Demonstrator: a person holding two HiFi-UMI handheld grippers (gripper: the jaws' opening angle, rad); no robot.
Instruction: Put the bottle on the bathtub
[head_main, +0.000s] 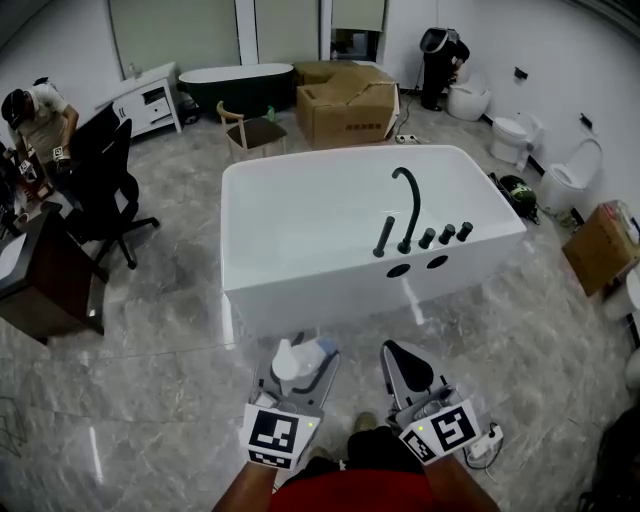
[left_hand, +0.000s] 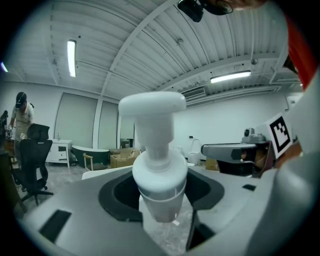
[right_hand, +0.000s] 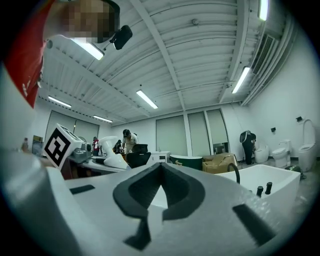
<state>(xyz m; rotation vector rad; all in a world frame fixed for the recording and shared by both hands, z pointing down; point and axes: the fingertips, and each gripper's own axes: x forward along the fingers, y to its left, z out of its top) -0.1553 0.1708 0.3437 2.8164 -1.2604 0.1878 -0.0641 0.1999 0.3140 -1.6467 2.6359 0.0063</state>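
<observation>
White bottle (left_hand: 159, 172) in front of the bathtub (head_main: 300, 295)
Your left tongs (left_hand: 160, 197) clamp it near the bathtub's front wall; your right tongs (right_hand: 159, 172) sit closed and empty there too.

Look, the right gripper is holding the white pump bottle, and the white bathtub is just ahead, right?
Not quite. It is the left gripper that holds the white pump bottle. The left gripper view shows its jaws shut on the bottle. The right gripper has its jaws together with nothing between them. The white bathtub is indeed just ahead.
</observation>
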